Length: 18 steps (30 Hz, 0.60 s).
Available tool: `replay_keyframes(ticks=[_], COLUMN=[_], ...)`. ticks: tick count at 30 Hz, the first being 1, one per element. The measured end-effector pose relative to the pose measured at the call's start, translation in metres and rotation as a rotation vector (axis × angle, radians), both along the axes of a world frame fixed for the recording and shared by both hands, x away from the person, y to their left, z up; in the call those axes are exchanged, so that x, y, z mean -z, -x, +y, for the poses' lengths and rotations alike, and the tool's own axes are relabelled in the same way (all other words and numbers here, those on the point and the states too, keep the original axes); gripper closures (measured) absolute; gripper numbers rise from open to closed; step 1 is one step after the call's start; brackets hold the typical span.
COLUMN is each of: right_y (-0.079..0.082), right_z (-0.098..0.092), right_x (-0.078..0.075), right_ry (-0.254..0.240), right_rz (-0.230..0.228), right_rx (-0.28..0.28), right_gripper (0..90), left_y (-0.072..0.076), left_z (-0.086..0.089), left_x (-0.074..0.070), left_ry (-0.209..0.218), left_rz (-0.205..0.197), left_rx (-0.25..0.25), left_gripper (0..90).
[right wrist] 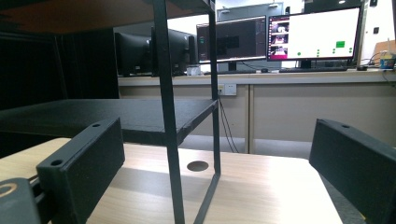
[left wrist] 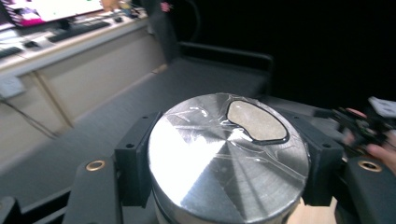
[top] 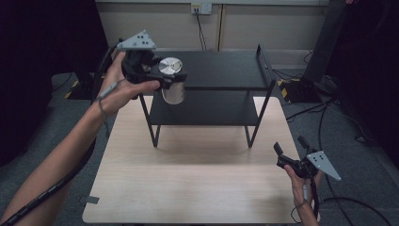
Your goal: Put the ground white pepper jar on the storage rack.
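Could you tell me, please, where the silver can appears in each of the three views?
High view: the silver can is upper left of centre, clamped in the left gripper at the black shelf's left end.
Left gripper view: its lid fills the lower centre, between the jaws.
Right gripper view: not in it.
Shared landmark: the black shelf.

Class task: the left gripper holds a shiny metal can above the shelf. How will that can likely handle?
The metal can looks rigid, so the left gripper probably won't dent it. Its smooth, polished wall may slip. Laid sideways, its round body would likely roll.
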State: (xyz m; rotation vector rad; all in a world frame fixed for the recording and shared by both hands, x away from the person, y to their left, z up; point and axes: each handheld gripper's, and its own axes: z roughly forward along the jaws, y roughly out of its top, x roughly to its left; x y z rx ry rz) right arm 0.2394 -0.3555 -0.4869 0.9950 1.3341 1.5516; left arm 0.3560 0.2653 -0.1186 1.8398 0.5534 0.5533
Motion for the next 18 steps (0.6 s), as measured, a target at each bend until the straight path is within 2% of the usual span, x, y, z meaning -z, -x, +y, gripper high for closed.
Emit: replay_keyframes(ticks=[3, 5, 8, 11, 13, 15, 16, 18], right_y=[0.000, 0.000, 0.000, 0.000, 0.000, 0.001, 0.001, 0.001], right_z=[-0.001, -0.001, -0.002, -0.002, -0.002, -0.002, -0.002, -0.002], right_x=[0.000, 0.001, 0.001, 0.001, 0.001, 0.001, 0.001, 0.001], right_ry=[0.001, -0.011, -0.013, -0.015, -0.023, -0.041, -0.041, -0.046], right_rz=[-0.007, -0.004, -0.004, -0.004, -0.002, 0.000, 0.000, -0.005], right_rx=[0.002, 0.002, 0.002, 0.002, 0.000, -0.003, -0.003, -0.003], right_gripper=[3.1, 3.1, 3.2, 3.2, 3.3, 3.3, 3.3, 3.4], left_y=[-0.005, -0.014, -0.021, -0.035, -0.040, -0.054, -0.054, -0.061], left_z=[-0.008, -0.015, -0.019, -0.027, -0.028, -0.031, -0.031, -0.034], left_x=[-0.011, -0.019, -0.021, -0.018, -0.016, -0.009, -0.009, -0.001], left_ry=[-0.019, -0.015, -0.011, -0.001, 0.003, 0.023, 0.023, 0.039], left_rz=[-0.023, -0.027, -0.027, -0.038, -0.036, -0.011, -0.011, -0.020], left_rx=[-0.043, -0.094, -0.123, -0.199, -0.217, -0.265, -0.265, -0.298], left_gripper=[34.5, 34.5, 34.5, 34.5, 34.5, 34.5, 34.5, 34.6])
